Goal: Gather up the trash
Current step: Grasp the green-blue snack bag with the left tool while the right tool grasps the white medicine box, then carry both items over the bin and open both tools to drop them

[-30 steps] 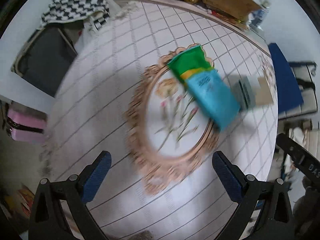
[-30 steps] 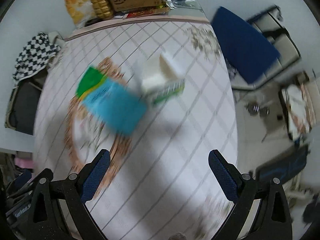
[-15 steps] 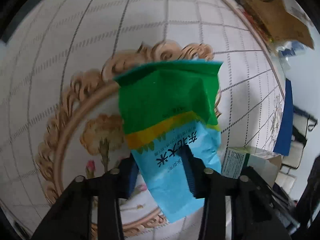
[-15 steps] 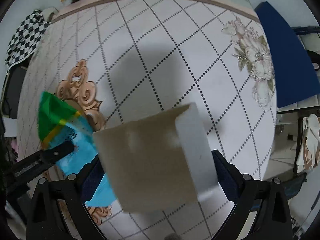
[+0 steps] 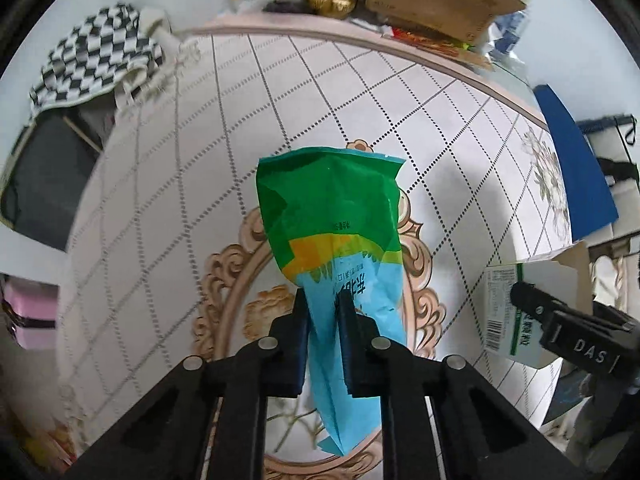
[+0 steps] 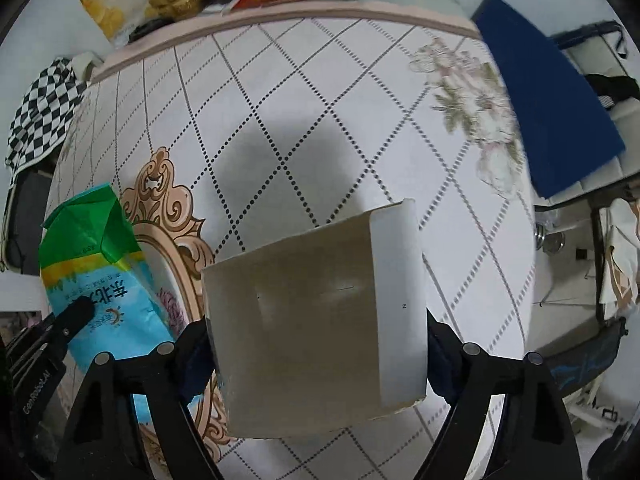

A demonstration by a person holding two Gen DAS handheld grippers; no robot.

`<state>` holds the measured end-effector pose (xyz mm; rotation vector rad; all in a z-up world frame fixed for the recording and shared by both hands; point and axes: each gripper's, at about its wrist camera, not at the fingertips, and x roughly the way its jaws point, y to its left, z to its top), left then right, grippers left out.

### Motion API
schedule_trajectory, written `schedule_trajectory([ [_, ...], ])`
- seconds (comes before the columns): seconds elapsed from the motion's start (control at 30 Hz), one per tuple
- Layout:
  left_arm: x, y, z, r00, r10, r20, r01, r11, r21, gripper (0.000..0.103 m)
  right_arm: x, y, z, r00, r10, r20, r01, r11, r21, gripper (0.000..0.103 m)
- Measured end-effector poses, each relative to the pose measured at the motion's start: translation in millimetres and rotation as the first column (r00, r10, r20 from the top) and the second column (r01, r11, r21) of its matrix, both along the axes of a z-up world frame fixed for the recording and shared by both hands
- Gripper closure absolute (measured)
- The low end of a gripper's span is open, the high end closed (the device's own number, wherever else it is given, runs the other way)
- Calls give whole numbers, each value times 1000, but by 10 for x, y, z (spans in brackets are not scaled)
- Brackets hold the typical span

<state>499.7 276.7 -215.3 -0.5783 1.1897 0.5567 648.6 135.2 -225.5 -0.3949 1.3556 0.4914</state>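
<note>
Bag (image 5: 336, 248): crumpled, green top, yellow band, blue base with printed text. Left gripper (image 5: 323, 312) fingers pinch its blue end, holding it above the table (image 5: 320, 92). Right gripper (image 6: 320, 344) fingers clamp a grey-and-white carton (image 6: 316, 320). A second ago both lay on the table, fingers spread; now lifted.

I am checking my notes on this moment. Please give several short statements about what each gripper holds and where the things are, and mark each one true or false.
1. The left gripper is shut on the green and blue bag. True.
2. The right gripper is open with nothing between its jaws. False: its jaws clamp the cardboard box.
3. The bag lies flat on the table. False: it is held up.
4. A checkered cloth lies at the table's far left edge. True.
</note>
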Motion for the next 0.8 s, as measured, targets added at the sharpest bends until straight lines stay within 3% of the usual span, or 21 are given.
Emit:
schedule_trajectory([
  [0.2,-107,-138,215,999,-37,21,36,997,70,95,-402,-119,301,998,-32,46,30,998,47,17],
  [0.4,-618,-399,564,994,-86,61,76,986,146,95,-966,-362,711,995,-60,78,52,993,103,17],
  [0.6,-1436,-765,940,981,-156,119,129,971,203,96,-1841,-754,1090,990,-88,112,68,984,167,18],
  [0.8,-2543,-1170,1208,951,-243,190,199,954,226,96,-3146,-1299,1395,980,-134,149,97,968,233,18],
])
